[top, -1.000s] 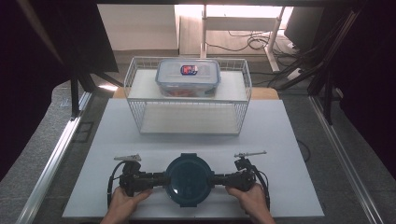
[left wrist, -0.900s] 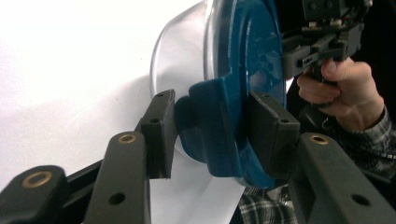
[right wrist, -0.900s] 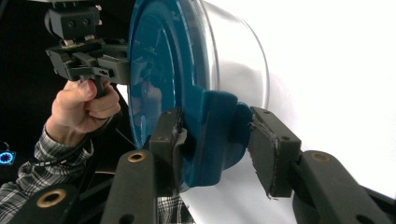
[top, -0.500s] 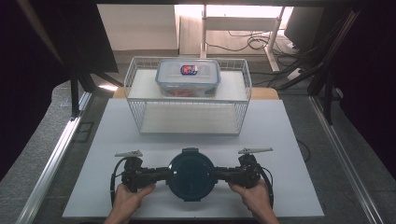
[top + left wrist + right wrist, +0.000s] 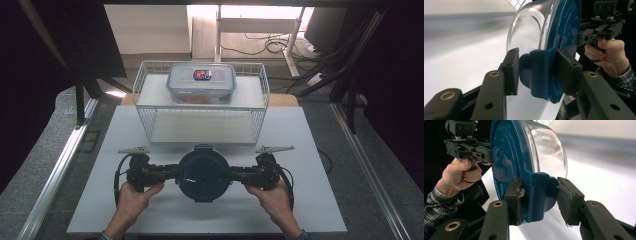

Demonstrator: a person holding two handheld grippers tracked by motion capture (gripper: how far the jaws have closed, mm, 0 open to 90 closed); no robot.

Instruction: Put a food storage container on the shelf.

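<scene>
Two-gripper hold on round container, near front edge of desk (image 5: 320, 150).
Left gripper (image 5: 172, 172) and right gripper (image 5: 237, 173) each have fingers clamped on a blue latch tab of the lidded container (image 5: 204, 172), wire rack (image 5: 150, 107) just behind. Risk: the tabs are small holds, so uneven lift could tilt it, pop a latch or slip a tab.

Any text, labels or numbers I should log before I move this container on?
Nothing is legible.
Red and blue sticker on the lid of the rectangular container on the wire rack: too small and blurred to read.
Round blue-lidded container held between both grippers: no print visible.
</scene>
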